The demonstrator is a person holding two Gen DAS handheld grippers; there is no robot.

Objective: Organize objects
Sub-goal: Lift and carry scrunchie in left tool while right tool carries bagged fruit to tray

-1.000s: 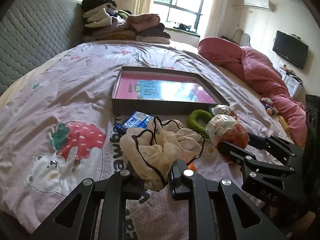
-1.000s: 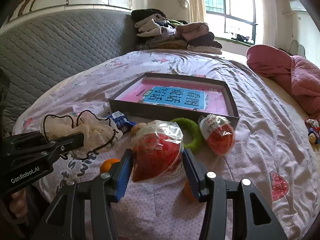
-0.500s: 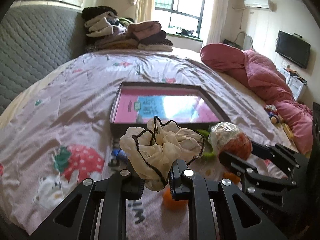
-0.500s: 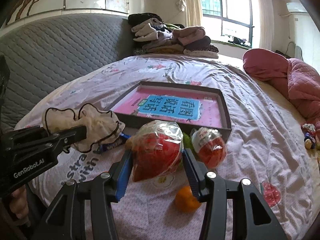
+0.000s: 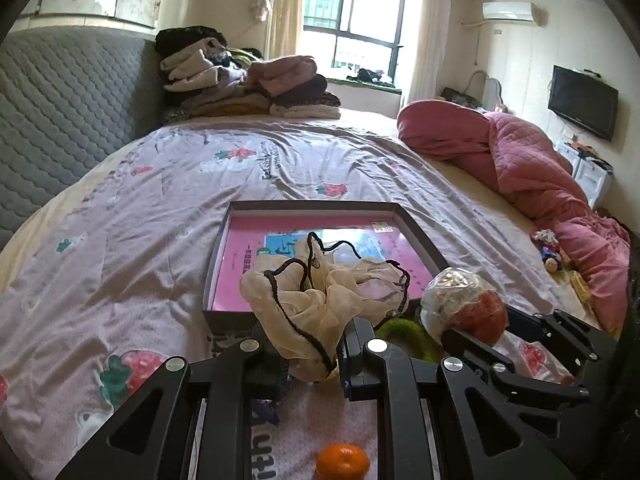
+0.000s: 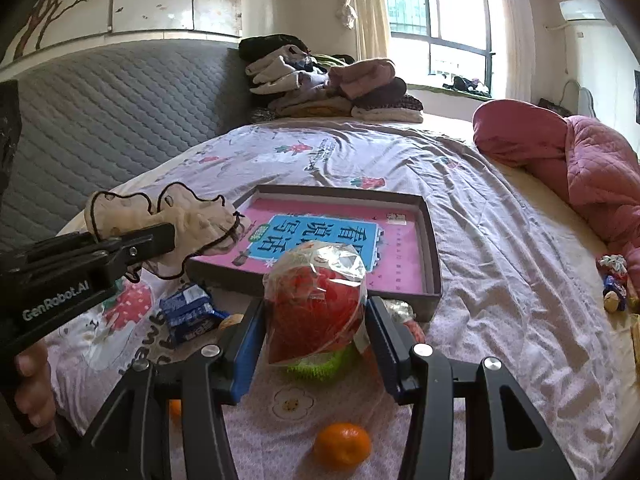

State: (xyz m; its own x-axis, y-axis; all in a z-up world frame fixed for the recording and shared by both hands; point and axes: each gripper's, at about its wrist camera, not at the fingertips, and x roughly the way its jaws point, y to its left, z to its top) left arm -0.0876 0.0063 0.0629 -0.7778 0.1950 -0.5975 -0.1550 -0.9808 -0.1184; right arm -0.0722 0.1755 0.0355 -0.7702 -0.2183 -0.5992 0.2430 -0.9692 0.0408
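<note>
My left gripper (image 5: pixel 308 344) is shut on a cream cloth with black trim (image 5: pixel 320 292) and holds it above the bed, near the front edge of a shallow dark box (image 5: pixel 224 312) with a pink and blue book inside. My right gripper (image 6: pixel 316 320) is shut on a red fruit wrapped in clear plastic (image 6: pixel 316 300), also lifted, in front of the box (image 6: pixel 434 264). The left gripper with the cloth (image 6: pixel 180 220) shows in the right wrist view. The wrapped fruit (image 5: pixel 464 304) shows in the left wrist view.
On the bedsheet lie an orange (image 6: pixel 342 444), a green fuzzy ring (image 6: pixel 320 364), a blue snack packet (image 6: pixel 188 312) and a second wrapped fruit (image 6: pixel 400 312). Folded clothes (image 5: pixel 244 84) are stacked at the back. A pink quilt (image 5: pixel 520 160) lies at right.
Both grippers have risen and moved forward toward the box with their loads. The items left on the sheet now sit lower in both views.
</note>
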